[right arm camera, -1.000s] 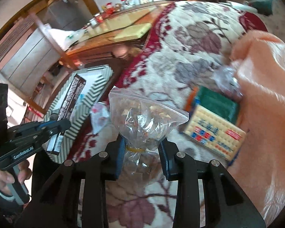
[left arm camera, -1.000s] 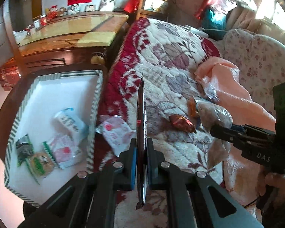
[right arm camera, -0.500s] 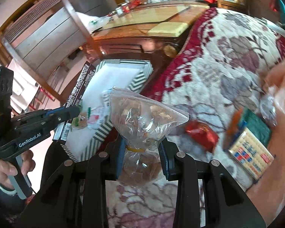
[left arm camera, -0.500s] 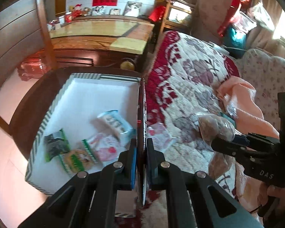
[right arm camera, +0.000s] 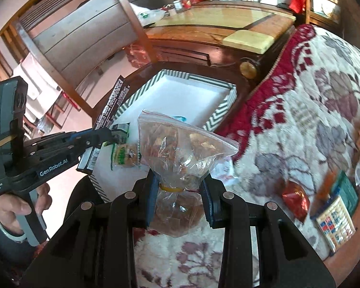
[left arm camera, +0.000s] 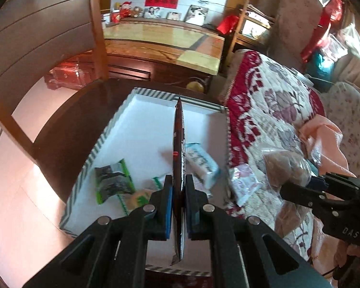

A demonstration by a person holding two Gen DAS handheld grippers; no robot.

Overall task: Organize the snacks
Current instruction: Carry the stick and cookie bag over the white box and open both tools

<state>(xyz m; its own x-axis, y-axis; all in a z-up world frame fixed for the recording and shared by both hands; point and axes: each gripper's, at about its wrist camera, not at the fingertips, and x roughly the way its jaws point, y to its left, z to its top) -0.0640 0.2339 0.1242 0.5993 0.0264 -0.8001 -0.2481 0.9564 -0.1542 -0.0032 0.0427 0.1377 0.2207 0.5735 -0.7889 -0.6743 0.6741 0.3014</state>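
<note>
**Both tongs loaded, over and beside the striped box**

The left gripper [left arm camera: 178, 206] is clamped tight on a flat dark foil snack packet [left arm camera: 178, 148], held edge-on and upright over the white box with green-striped walls [left arm camera: 97, 148]. The packet looks thin, light and fairly stiff; pinched low on its flat faces it stands without drooping, though glossy foil could slide if the pads ease.

The right gripper [right arm camera: 180, 200] is clamped on the tied neck of a clear zip-top plastic bag of brown snack pieces [right arm camera: 180, 144], right at its yellow rubber band [right arm camera: 170, 188]. The bag is soft and crinkly, with contents that are probably brittle. The banded neck seems the best hold, since squeezing the body would likely crush the pieces. It hangs over the red-and-cream floral quilt [right arm camera: 312, 100], just beside the box's near corner.

Inside the box lie a green-and-black packet [left arm camera: 112, 183], a pale blue-white pouch [left arm camera: 201, 163] and a yellow-green packet [left arm camera: 139, 198], all crowded toward the near end; the far half is bare white floor, the roomiest spot to set things down. The box walls are low, so the bag's sagging bottom needs to clear the striped rim. A pink-and-white sachet [left arm camera: 243, 182] lies on the quilt close to the box wall. A red foil candy [right arm camera: 296, 202] and a cream biscuit pack [right arm camera: 336, 223] lie further off.
</note>
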